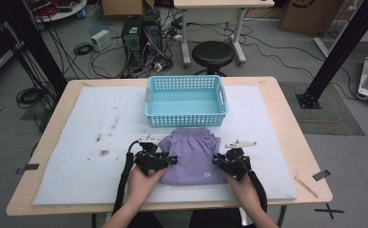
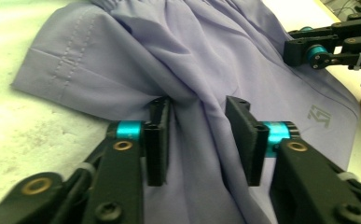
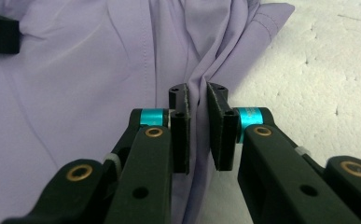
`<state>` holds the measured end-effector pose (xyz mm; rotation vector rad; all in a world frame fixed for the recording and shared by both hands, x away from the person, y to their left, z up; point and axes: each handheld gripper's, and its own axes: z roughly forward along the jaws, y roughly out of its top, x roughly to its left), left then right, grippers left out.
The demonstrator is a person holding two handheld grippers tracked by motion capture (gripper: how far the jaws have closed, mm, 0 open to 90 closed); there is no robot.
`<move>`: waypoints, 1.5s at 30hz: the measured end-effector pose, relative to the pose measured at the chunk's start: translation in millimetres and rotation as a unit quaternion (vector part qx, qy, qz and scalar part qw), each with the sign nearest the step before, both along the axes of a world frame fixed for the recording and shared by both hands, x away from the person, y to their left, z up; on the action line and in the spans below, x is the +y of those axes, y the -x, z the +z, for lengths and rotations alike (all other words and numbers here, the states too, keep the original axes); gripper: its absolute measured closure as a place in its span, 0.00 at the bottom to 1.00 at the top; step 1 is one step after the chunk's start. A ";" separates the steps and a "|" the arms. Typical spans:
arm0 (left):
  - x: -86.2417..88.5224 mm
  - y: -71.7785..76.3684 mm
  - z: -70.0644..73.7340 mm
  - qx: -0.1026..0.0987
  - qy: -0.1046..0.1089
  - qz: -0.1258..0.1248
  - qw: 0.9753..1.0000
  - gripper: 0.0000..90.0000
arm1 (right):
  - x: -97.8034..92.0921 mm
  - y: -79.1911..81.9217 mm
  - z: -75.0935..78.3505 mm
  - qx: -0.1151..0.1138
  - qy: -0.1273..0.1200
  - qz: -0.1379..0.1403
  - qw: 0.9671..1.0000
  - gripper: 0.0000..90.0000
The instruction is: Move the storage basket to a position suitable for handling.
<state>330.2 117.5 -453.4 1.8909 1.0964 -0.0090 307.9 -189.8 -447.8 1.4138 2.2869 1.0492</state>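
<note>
Rumpled lilac shorts (image 1: 194, 156) – left gripper (image 2: 199, 135) jaws apart, right gripper (image 3: 197, 126) pinching a fold

The white logo (image 1: 207, 177) on the purple garment (image 1: 194, 156) was too small to be read in the high view. A fold of cloth was hidden between the jaws of the right gripper (image 3: 197, 105). The person's forearms were cut off at the bottom edge, and the specks (image 1: 103, 152) on the mat were perhaps stains.

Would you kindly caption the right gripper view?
Right gripper pinching a fold of purple shorts on white foam.
</note>
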 end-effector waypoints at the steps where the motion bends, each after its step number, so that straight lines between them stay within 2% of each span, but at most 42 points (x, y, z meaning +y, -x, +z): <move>1: 0.3 -0.3 -0.2 0.000 0.000 0.000 1.000 0.73 | -0.1 -0.2 0.0 0.001 -0.001 0.000 1.000 0.91; 6: -0.8 -1.5 -0.4 0.002 -0.003 -0.008 1.000 0.83 | -2.0 -1.7 -0.7 0.010 -0.019 0.004 1.000 0.95; 14: -0.5 -1.9 -0.1 0.000 0.003 -0.015 1.000 0.91 | -3.8 -3.3 0.5 0.013 -0.027 0.017 0.999 0.96; 25: 1.4 0.0 1.8 -0.010 0.009 -0.019 1.000 0.94 | -6.1 0.9 6.4 0.001 -0.043 0.021 0.999 0.96; 34: 4.9 3.3 8.3 -0.028 0.024 -0.022 0.999 0.94 | -8.2 2.9 11.4 -0.010 -0.055 0.022 0.998 0.96; 36: 5.2 3.6 8.8 -0.031 0.020 -0.024 0.999 0.94 | -8.6 3.1 12.2 -0.013 -0.056 0.024 0.998 0.96; 41: 5.9 2.9 5.2 -0.023 0.016 -0.024 0.999 0.93 | -8.7 2.8 10.4 -0.009 -0.053 0.024 0.998 0.96; 45: 5.8 4.4 7.8 -0.030 0.012 -0.027 0.999 0.94 | -9.3 2.8 10.6 -0.010 -0.054 0.024 0.998 0.96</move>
